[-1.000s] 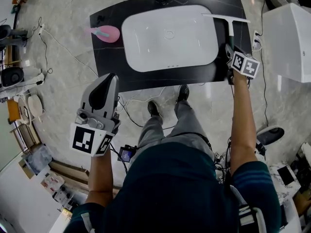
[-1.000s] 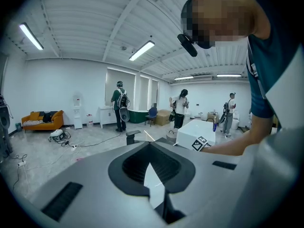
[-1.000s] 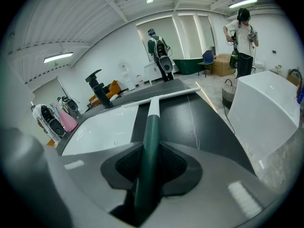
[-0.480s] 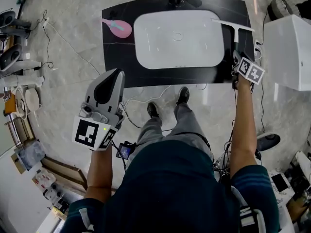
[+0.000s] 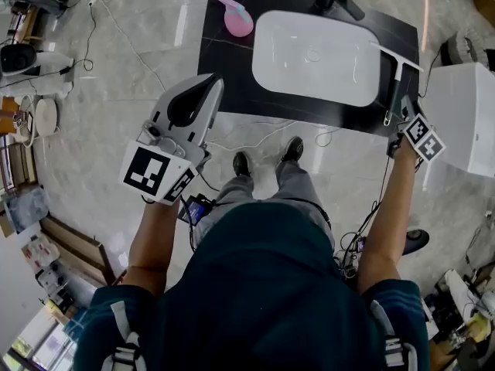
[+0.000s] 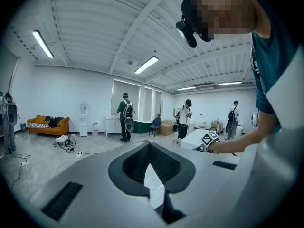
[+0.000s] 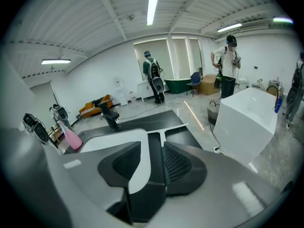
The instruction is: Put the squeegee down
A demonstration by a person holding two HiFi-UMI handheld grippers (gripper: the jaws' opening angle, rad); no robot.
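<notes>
so squeegee looks down, right gripper letting go
head view: squeegee (image 5: pixel 396 72) lies on black counter (image 5: pixel 224 60) right of sink (image 5: pixel 263 52); right gripper (image 5: pixel 397 122) has slid back to the handle end, arm stretched forward. left gripper view: left gripper (image 6: pixel 149 148) raised off the counter, tips together, empty. right gripper view: jaws apart, handle loose between them.
</notes>
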